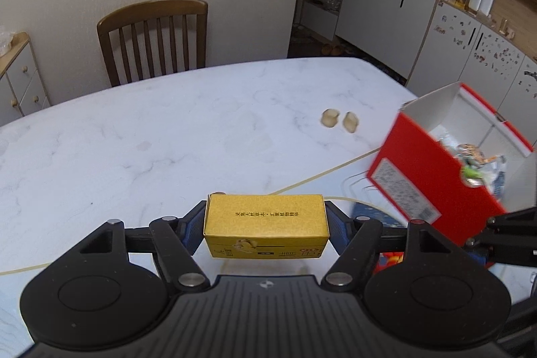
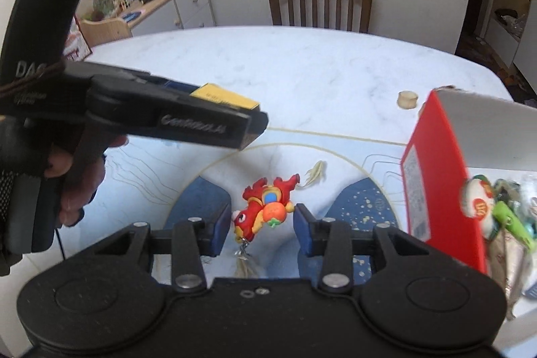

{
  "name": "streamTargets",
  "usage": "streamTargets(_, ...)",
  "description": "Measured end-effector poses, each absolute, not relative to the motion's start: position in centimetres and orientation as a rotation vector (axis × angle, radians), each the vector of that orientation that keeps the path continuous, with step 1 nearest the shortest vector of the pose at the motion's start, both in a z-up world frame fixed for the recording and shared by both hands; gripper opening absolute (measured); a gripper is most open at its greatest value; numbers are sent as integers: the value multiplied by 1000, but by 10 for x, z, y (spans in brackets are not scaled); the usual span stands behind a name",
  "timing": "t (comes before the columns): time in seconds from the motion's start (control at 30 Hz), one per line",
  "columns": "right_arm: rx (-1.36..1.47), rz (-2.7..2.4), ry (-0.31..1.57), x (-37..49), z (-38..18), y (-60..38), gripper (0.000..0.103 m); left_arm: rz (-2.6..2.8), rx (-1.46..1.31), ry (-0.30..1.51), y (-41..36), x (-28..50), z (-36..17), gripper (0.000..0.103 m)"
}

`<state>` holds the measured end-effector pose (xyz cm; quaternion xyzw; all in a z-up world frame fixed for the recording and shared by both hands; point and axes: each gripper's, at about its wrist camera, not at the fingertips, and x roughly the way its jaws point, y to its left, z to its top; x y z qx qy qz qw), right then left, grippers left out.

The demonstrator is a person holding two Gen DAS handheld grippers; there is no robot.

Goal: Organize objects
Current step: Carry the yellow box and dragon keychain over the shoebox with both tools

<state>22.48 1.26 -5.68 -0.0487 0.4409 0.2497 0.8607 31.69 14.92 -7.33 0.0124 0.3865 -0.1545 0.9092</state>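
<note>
Holding a yellow box clear of the worktop, the left gripper has its jaws clamped on the box's ends. The right gripper pinches a red charm between its jaws. A red carton already holds several trinkets; 2 small discs remain on the worktop, so sorting looks partly done.

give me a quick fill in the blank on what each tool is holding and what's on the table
The left tool grips a ____ box.
The right tool holds a red ____ charm.
The open carton beside them is ____ outside.
A wooden ____ stands behind the table.

Missing words: yellow; fish; red; chair
</note>
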Motion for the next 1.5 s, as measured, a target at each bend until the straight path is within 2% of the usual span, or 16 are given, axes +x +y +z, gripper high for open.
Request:
streamTargets(0.73,-31,496,784,207,16,-77,40,-372,100,721,92,240,17,71)
streamTargets(1.13,-27,482,750,217,26,-138,40,-425,155,719,16,231,27,71)
streamTargets(1.5,-20,453,759,239,16,-212,40,-454,190,754,-62,246,13,71)
